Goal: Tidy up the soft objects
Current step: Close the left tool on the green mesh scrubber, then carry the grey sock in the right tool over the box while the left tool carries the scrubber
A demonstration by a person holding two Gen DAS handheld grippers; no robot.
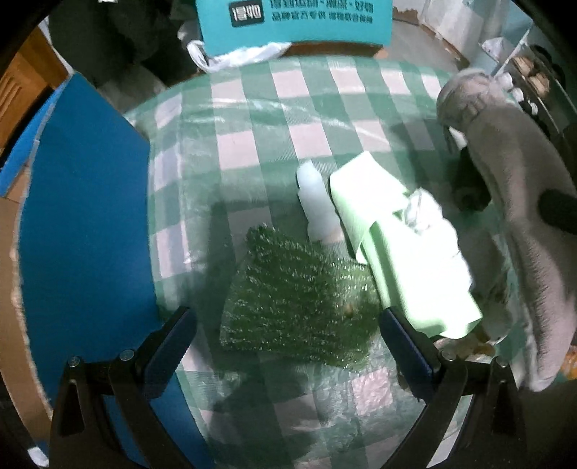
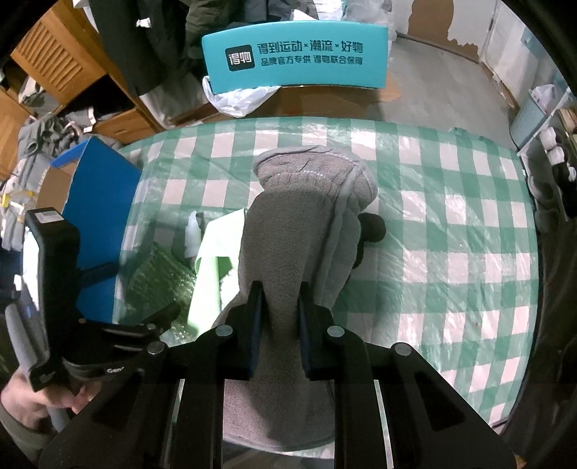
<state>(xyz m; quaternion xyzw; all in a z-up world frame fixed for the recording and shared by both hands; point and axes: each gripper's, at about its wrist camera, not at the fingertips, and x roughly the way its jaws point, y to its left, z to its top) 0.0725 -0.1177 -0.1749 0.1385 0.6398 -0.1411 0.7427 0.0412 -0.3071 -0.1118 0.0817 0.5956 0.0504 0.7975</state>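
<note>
My right tool [image 2: 279, 292] clamps the grey fleece glove [image 2: 288, 231], which dangles over the checked desk [image 2: 450, 223]. My left tool [image 1: 285, 324] gapes above the green bubble wrap [image 1: 299, 299] (slippery stuff); the glove's hanging cuff might snag the foam sheet [image 1: 407, 245].

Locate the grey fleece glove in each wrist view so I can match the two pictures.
Left wrist view: the grey glove hangs along the right edge, right of the pale green sheet.
Right wrist view: the glove fills the centre, pinched in the right hand-held gripper.
Shared landmark: the teal box beyond the table's far edge.
</note>
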